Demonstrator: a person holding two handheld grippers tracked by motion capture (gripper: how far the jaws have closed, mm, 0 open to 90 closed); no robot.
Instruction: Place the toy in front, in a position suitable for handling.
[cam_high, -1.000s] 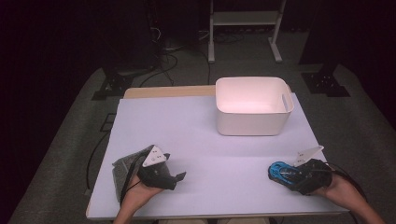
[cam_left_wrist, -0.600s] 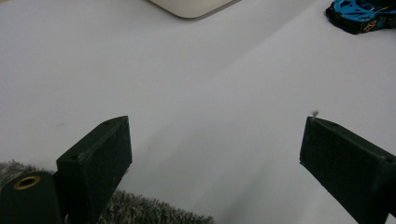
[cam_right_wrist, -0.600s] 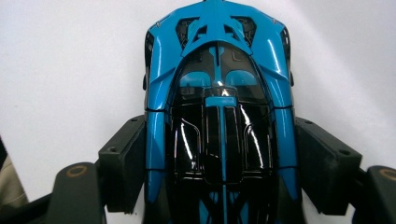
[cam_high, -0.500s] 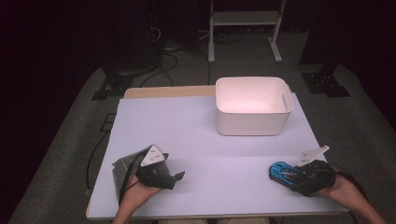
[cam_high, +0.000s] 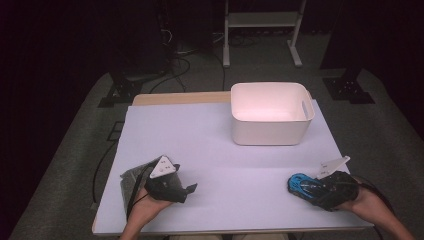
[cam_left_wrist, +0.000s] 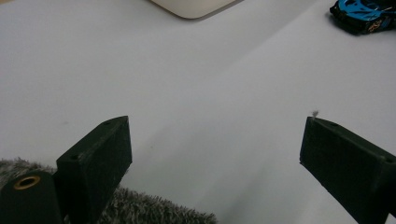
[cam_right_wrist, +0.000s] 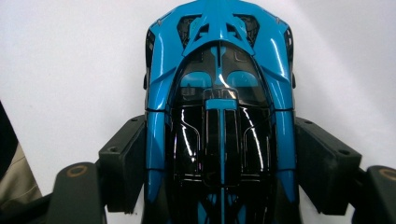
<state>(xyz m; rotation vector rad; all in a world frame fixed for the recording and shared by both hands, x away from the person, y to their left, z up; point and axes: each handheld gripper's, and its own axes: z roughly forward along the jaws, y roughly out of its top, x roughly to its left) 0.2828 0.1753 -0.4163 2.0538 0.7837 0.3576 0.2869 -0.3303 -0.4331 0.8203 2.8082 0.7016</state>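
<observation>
While the right gripper (cam_high: 311, 186) clamps both black jaws against the flanks of the glossy blue-and-black toy car (cam_right_wrist: 219, 116), it rests near the close edge of the white-covered table (cam_high: 210, 145), its nose pointing toward the left gripper (cam_high: 187, 189). That one stands wide and empty beside a grey furry cloth (cam_left_wrist: 140, 212). Bare tabletop stretches between the two grippers. The white rectangular plastic bin (cam_high: 270, 112) sits ahead of the right gripper, well apart, toward the far edge.
</observation>
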